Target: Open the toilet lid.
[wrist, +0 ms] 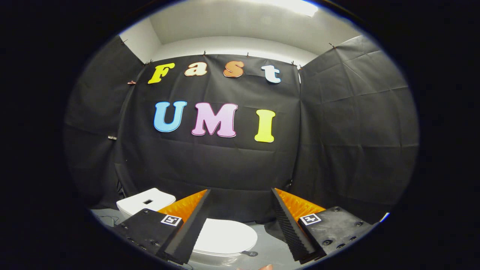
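Observation:
A white toilet stands on the floor below me, its lid (pixel 225 236) lying flat and closed over the bowl. Its white tank (pixel 144 202) sits behind the lid, partly hidden by my left finger. My gripper (pixel 240 195) hangs well above the toilet, open wide, with nothing between its fingers. The lid shows in the gap between the two fingers and under the left one. The fingertips point at the black cloth wall rather than at the lid.
Black cloth walls (pixel 356 131) close in the booth at the back and on both sides. A grey floor (pixel 268 243) lies around the toilet. A fingertip of a person's hand (pixel 265 267) shows at the very bottom.

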`<state>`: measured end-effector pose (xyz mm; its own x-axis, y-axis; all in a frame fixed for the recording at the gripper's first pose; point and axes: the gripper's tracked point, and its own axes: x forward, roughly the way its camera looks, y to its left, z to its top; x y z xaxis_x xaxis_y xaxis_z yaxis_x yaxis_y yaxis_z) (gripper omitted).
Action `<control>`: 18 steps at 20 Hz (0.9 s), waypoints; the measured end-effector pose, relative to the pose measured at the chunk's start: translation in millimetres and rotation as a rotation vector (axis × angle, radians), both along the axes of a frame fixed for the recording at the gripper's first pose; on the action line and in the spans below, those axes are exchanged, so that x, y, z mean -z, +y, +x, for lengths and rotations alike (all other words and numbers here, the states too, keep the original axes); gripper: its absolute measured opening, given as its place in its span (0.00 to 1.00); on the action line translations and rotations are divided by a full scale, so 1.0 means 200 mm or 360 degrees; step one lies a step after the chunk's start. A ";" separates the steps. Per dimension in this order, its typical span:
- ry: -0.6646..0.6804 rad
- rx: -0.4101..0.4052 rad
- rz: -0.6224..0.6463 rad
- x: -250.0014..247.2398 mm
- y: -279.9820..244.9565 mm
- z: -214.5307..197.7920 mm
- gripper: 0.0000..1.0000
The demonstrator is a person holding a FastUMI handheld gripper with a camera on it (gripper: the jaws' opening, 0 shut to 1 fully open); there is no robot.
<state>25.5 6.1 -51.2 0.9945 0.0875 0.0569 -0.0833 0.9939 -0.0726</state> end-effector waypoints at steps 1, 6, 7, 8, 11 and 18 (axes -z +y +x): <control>-0.0009 -0.0018 -0.0023 0.04 0.00 0.02 0.98; 0.0027 -0.0115 -0.0036 0.27 0.02 0.08 0.98; 0.0036 -0.0137 -0.0026 0.31 0.03 0.09 0.98; 0.0046 -0.0164 -0.0017 0.37 0.04 0.10 0.98; 0.0114 -0.0245 0.0035 0.54 0.04 0.14 0.98; 0.0389 -0.0310 0.0171 1.02 -0.07 0.29 0.98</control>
<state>83.7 -8.9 -256.1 0.9451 0.2836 -0.1624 -0.2744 0.9585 0.0772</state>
